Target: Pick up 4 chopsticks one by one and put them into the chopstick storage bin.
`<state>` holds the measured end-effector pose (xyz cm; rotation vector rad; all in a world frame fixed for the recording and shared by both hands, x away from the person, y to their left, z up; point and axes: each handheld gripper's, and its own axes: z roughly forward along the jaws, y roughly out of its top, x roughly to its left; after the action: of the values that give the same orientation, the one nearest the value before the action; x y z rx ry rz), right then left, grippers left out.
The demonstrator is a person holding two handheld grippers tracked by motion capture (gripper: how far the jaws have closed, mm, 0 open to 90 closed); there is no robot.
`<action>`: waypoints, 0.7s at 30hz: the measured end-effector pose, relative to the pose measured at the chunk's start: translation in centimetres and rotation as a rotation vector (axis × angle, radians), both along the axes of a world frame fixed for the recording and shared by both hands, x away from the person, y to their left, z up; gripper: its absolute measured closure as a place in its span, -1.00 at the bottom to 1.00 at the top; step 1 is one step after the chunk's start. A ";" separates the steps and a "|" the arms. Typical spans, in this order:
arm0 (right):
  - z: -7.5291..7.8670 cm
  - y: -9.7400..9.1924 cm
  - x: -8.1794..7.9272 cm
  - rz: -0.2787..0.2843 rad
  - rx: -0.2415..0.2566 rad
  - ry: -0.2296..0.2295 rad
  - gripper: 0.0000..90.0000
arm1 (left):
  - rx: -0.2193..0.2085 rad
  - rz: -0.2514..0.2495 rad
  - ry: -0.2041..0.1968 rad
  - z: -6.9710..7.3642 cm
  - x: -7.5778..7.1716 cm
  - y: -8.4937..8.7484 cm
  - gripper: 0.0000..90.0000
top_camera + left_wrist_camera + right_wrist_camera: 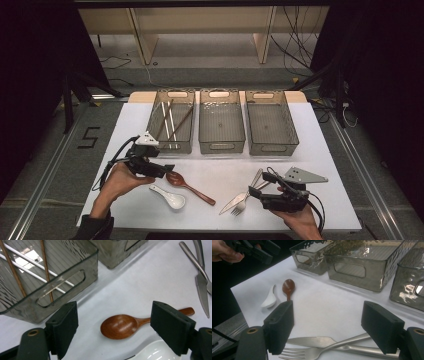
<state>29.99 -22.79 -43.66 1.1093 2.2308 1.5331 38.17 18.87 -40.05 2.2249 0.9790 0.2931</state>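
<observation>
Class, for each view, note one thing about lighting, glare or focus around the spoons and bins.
High view: the white table is lit, its surroundings dark. Left gripper view: the wooden spoon bowl is glossy and sharp, and the near bin wall shows glare. Right gripper view: bright reflections ripple on the bins, and the near fork is slightly soft.

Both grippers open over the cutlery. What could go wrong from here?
1. The wooden spoon lies close beside the white ceramic spoon; the open left gripper might catch or nudge both.
2. The fork crosses the knife; the open right gripper might pinch both or drag one along.
</observation>
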 end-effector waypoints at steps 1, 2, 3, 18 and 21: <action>0.0 0.0 0.0 0.000 -0.001 -0.001 -0.40 | 0.007 -0.006 0.003 -0.1 -0.1 0.0 -0.51; 0.0 0.0 0.0 0.001 0.002 -0.001 -0.40 | 0.014 -0.010 0.008 -0.1 -0.2 0.1 -0.52; 0.0 0.0 0.0 0.001 0.002 0.001 -0.40 | 0.011 -0.006 0.011 -0.2 -0.4 0.1 -0.52; -0.2 -0.3 0.0 -0.001 0.005 0.003 -0.40 | 0.093 -0.030 0.083 -2.8 -1.3 0.3 -0.53; -0.1 -0.2 0.0 -0.001 0.006 0.005 -0.40 | 0.104 -0.037 0.095 -3.1 -1.4 0.4 -0.53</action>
<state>29.97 -22.99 -43.79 1.1170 2.2301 1.5393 36.82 19.29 -43.16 2.3674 0.9919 0.2289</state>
